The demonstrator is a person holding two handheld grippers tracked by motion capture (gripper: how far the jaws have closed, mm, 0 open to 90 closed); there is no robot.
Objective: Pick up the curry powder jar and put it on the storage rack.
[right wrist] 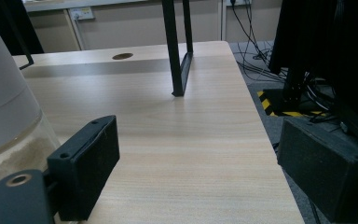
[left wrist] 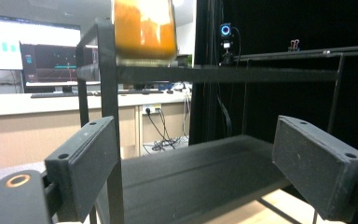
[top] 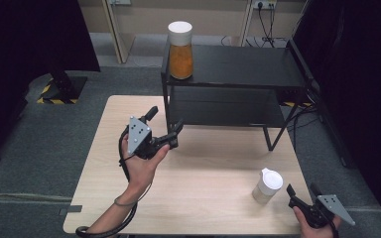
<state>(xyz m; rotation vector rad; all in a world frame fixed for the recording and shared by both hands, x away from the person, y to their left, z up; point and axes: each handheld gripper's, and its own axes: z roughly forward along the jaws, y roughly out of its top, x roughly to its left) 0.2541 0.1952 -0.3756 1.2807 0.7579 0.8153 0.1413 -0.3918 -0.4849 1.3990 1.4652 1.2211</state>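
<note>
A tall jar of orange contents (top: 180,54) with a white lid stands on the top shelf of a black rack (top: 238,67), at its left front corner. My left gripper (top: 166,120) hovers over the table beside the rack's left front post, open and empty. In the left gripper view, the orange jar (left wrist: 144,28) sits above the post (left wrist: 109,93), and the lower shelf (left wrist: 205,163) lies between the jaws of the left gripper (left wrist: 186,168). A smaller white-lidded jar (top: 268,186) of pale contents stands front right. My right gripper (top: 302,191) is open just right of the small jar (right wrist: 4,107).
The light wooden table (top: 203,163) carries the rack at its back right. A rack leg (right wrist: 179,51) stands ahead of the right gripper (right wrist: 196,172), close to the table's right edge. Cables and a striped floor marking (right wrist: 279,105) lie beyond that edge.
</note>
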